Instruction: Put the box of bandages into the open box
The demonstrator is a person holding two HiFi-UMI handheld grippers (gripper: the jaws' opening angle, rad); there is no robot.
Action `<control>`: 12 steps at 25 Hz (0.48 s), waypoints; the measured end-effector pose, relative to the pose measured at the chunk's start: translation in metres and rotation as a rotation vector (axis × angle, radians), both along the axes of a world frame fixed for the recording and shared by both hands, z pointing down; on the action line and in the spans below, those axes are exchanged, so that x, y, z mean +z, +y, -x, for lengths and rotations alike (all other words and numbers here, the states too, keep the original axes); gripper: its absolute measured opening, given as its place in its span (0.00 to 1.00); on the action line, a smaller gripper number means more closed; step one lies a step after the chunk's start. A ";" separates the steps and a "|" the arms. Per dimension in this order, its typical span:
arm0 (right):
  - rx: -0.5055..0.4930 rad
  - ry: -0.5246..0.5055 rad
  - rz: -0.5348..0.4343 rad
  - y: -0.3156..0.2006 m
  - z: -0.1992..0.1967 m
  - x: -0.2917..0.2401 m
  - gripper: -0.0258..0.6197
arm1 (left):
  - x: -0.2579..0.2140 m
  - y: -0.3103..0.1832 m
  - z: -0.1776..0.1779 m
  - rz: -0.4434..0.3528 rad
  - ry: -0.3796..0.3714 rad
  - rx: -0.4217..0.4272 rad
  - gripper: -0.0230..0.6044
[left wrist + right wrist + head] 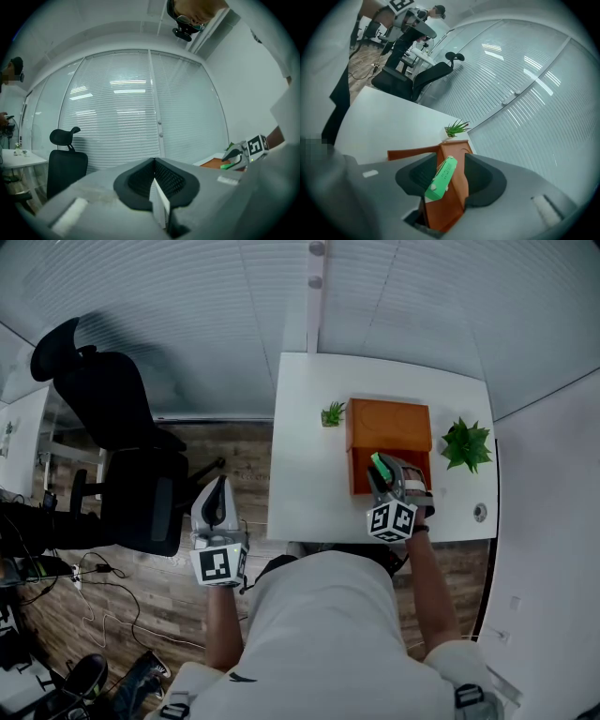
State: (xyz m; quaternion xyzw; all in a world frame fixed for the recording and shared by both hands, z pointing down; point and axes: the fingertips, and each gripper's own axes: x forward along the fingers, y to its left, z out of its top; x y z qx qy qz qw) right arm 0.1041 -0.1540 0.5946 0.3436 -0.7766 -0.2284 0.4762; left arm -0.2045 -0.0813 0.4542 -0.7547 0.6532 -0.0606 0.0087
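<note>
The green box of bandages lies tilted between the jaws of my right gripper, which stand wide apart; it leans toward the left pad with a gap on the right. In the head view the right gripper hangs over the near part of the orange open box, and the green box shows at its tip. The orange box's wall rises just behind the jaws. My left gripper is held off the table's left side above the floor, its jaws together with nothing in them.
The white table carries a small potted plant left of the orange box and a larger one to its right. A round cable hole sits near the right front corner. A black office chair stands on the wood floor at left.
</note>
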 end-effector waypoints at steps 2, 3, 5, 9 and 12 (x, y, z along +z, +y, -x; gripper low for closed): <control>0.016 -0.034 -0.003 0.000 0.000 -0.007 0.33 | -0.002 0.000 0.001 0.000 0.002 -0.005 0.05; 0.029 -0.064 -0.004 0.000 0.000 -0.012 0.33 | -0.002 0.000 0.000 -0.001 0.002 -0.003 0.05; 0.063 -0.134 -0.008 -0.001 -0.001 -0.023 0.33 | -0.002 0.000 -0.001 -0.004 0.000 0.005 0.05; 0.164 -0.324 -0.022 -0.003 -0.009 -0.052 0.32 | -0.002 0.001 -0.006 -0.005 -0.004 0.015 0.05; 0.275 -0.573 -0.012 -0.002 -0.022 -0.077 0.31 | -0.001 0.001 -0.012 -0.004 0.000 0.030 0.05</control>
